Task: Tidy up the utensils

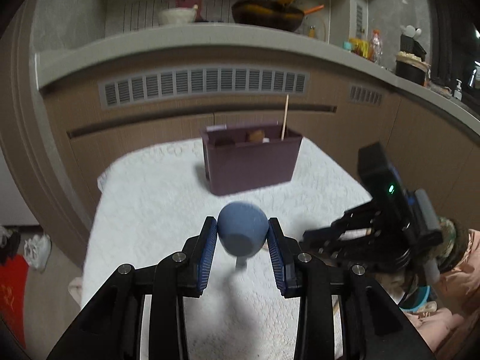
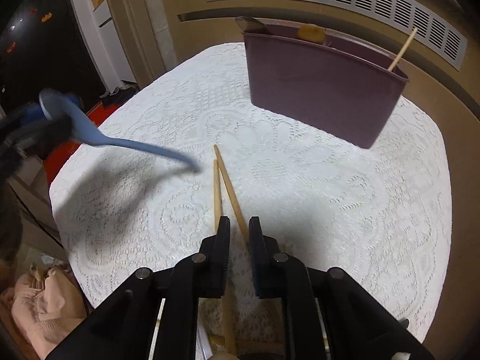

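1. While the blue spoon [image 1: 242,234] sits bowl-first between the left gripper [image 1: 243,247] fingers, which close on the bowl's sides, its handle hangs down and away above the cloth, as the right view shows [image 2: 120,142]; it is blurred, so I judge it is being carried.
2. The step in hand looks like bringing the spoon to the bin [image 1: 253,160], which stands upright near the far edge of the counter, well apart from the spoon.
3. The bin already holds a single chopstick [image 1: 285,115] at its right end, a brown rounded utensil [image 2: 312,34] near the middle and a dark one [image 2: 252,24] at its left end; dividers seem to split it, though I cannot tell how many compartments there are.
4. The next move calls for tipping the spoon handle-down and lowering it into a free section, clear of the rim.
5. The right gripper [image 2: 239,229] is low over the counter with its fingers narrowly open around one of two chopsticks [image 2: 228,189] lying crossed on the cloth; whether they pinch it I cannot tell.
6. The counter [image 2: 330,210] wears a white lace cloth.
7. Behind it run brown cabinets with a vent grille [image 1: 204,85] and a grey shelf [image 1: 186,36] holding a pan [image 1: 267,15] and a bowl [image 1: 177,15].
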{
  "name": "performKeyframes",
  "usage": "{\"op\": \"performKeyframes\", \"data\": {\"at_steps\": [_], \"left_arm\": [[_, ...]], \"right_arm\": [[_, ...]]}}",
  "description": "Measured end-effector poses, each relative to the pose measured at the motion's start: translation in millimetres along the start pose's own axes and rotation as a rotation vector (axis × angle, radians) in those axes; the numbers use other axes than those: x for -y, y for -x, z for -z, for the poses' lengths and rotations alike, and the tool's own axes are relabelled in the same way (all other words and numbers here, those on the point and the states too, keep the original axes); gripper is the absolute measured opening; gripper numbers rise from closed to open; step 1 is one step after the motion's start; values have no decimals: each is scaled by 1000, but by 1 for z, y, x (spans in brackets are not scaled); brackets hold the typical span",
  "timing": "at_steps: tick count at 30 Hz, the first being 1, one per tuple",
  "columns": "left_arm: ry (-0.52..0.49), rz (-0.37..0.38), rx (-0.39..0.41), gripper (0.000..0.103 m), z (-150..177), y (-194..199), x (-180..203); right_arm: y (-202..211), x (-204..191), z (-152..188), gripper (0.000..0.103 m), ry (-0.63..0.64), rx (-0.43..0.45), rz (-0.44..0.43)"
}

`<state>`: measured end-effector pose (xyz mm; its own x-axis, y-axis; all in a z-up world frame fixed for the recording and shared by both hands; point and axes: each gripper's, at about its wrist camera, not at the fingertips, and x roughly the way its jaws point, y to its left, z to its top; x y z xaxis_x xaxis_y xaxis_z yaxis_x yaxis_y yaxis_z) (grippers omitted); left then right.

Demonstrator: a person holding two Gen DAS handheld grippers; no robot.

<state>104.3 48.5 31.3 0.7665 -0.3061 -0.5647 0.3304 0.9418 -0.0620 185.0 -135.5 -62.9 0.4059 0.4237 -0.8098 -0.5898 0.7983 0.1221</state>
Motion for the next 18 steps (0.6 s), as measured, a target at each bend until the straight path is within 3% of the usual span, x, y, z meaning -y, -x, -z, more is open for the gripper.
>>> {"op": "performKeyframes", "data": {"at_steps": [5, 8, 12, 18], "left_arm": [[15, -9, 3, 35, -8, -5, -9], [29, 3, -19, 35, -4, -14, -13], [46, 18, -54, 35, 5, -22, -13], [62, 29, -70, 35, 9, -23, -13]], "right_arm": [[-10, -23, -3, 15, 72, -29, -34], [-24, -30, -5, 15, 95, -60, -8], [-41, -26, -9, 15, 86, -97, 44], [-35, -12, -4, 7, 23, -108, -14]]}}
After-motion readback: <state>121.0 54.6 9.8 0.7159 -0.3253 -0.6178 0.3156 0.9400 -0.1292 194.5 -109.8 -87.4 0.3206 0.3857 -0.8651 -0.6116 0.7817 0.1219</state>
